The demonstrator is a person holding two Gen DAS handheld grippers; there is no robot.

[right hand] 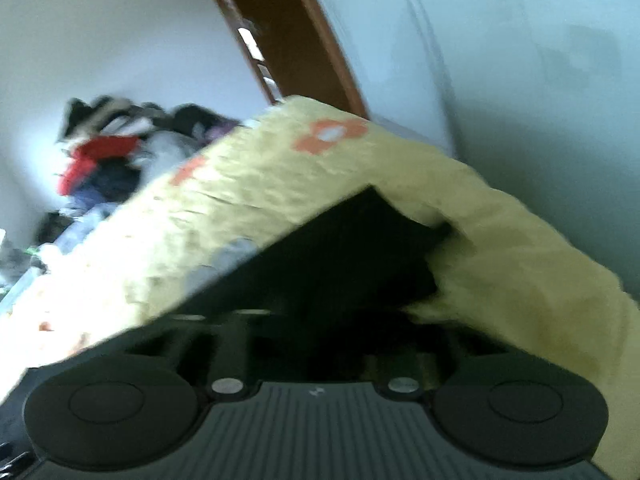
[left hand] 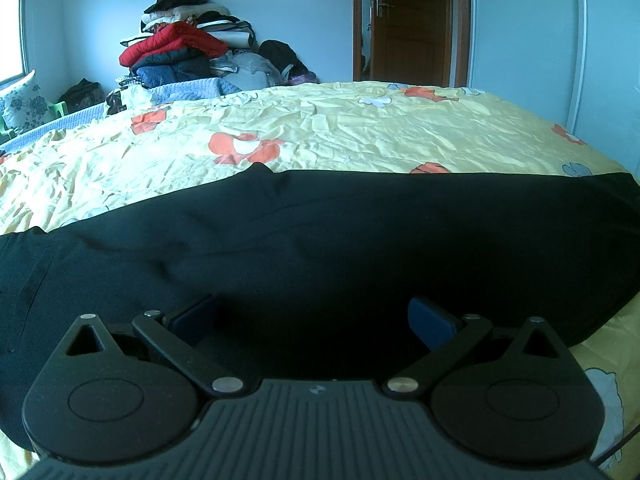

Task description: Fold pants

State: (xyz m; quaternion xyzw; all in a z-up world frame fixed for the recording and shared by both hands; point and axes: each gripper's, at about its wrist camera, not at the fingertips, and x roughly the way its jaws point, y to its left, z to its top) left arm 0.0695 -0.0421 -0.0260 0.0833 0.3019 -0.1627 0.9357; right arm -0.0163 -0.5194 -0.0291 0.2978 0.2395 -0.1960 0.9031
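Observation:
Black pants lie flat across the near side of a bed with a yellow flowered sheet. My left gripper is open just over the near edge of the pants, with its blue pads wide apart and nothing between them. The right wrist view is tilted and blurred. It shows the end of the black pants on the yellow sheet near the bed's corner. My right gripper is low against the dark cloth, and its fingers are lost in the blur and shadow.
A tall pile of clothes with a red jacket stands at the far side of the bed. A brown door and a white wardrobe are at the back right. A flowered pillow and a window are at the left.

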